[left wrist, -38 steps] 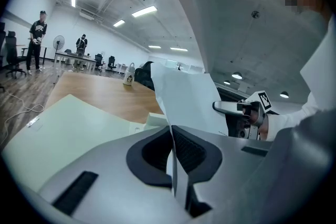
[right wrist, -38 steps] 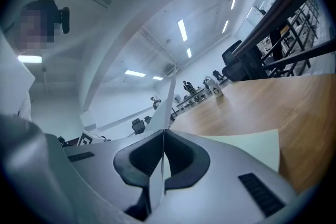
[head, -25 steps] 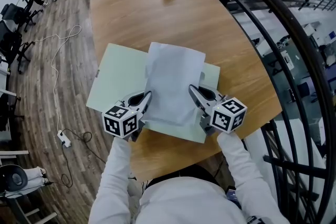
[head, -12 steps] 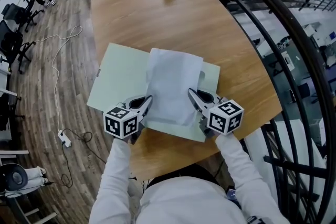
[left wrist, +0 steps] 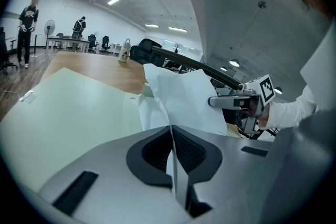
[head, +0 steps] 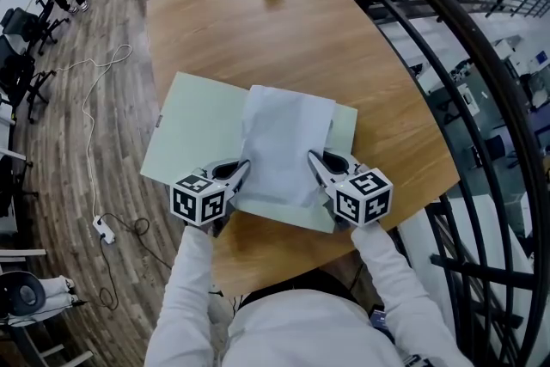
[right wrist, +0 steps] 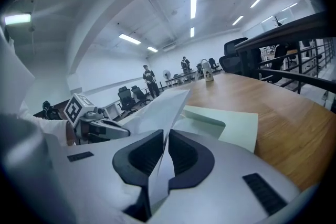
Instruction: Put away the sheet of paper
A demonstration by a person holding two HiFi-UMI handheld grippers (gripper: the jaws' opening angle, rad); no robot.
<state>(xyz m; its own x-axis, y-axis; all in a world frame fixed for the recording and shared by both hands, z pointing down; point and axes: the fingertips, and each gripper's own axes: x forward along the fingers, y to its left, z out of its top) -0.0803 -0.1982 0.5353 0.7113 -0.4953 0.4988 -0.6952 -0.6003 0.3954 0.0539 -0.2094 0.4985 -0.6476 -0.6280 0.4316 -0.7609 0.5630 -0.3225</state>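
Evidently pinched paper (head: 285, 137) by its near corners, left fingers (head: 229, 171) and right fingers (head: 321, 167) both clamped shut on it. Held it low over green folder (head: 193, 129) on tabletop (head: 258, 30), long axis pointing away, neither hand nearer.

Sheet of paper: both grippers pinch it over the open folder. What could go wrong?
The left gripper and right gripper hold the sheet of paper only near its close corners: pulling apart could tear it, squeezing inward could crease it. Its far end, over the green folder, might buckle.
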